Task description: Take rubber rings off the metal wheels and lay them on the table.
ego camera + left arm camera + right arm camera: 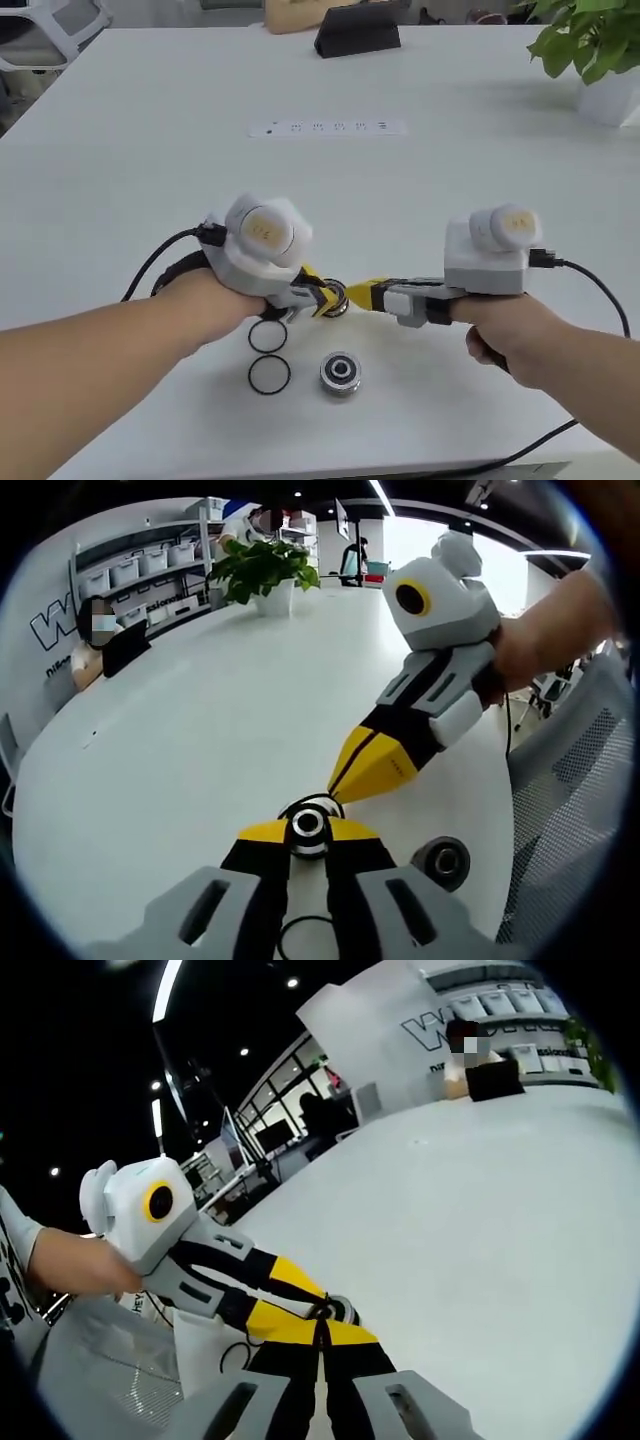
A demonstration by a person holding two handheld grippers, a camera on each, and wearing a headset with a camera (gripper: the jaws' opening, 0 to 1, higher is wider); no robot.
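Left gripper (326,298) and right gripper (357,295) have pale grey bodies and yellow-and-black jaws. The held wheel (307,825) is silver, black-rimmed. Lower centre: two black rubber rings (268,336), a silver, dark-hubbed metal wheel (341,372), white table (200,150); green plant (585,35) upper right

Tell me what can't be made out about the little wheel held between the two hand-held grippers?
- Head view: the left hand-held gripper and right hand-held gripper cover most of the held wheel; whether its rubber ring is on cannot be told.
- Right gripper view: the left hand-held gripper's jaws hide most of the wheel, so what the right one pinches is hidden.
- Left gripper view: a loose ring is cut off by the bottom edge.
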